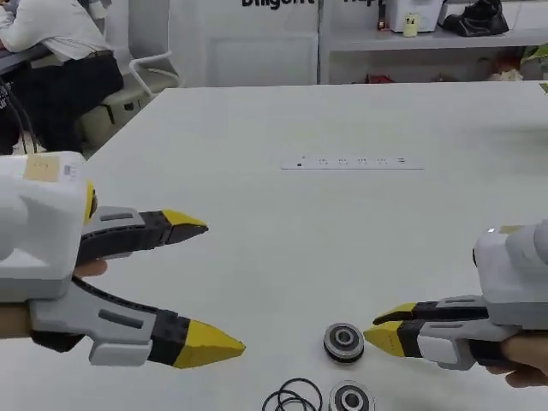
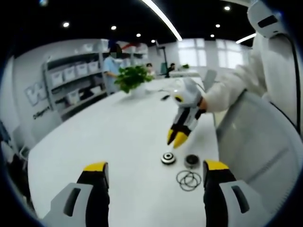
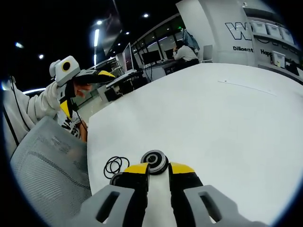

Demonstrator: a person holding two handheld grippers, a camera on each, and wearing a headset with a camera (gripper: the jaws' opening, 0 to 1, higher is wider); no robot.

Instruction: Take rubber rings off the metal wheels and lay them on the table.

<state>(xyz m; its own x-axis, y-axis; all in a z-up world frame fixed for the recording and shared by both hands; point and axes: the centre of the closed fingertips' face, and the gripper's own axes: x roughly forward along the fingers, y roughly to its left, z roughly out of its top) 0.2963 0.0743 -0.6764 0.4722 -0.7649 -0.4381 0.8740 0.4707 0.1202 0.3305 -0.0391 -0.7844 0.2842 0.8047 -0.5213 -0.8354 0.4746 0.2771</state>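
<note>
A metal wheel with a dark rubber ring on it lies flat near the table's front edge, and a second wheel lies just in front of it. Loose black rubber rings lie to their left. My right gripper is shut, empty, its yellow tips right at the first wheel's right edge. My left gripper hovers wide open and empty to the left of the wheels. From it I see both wheels, the rings and the right gripper.
A white power strip lies flat across the middle of the white table. A person sits at the far left by a chair. Shelves stand behind the table.
</note>
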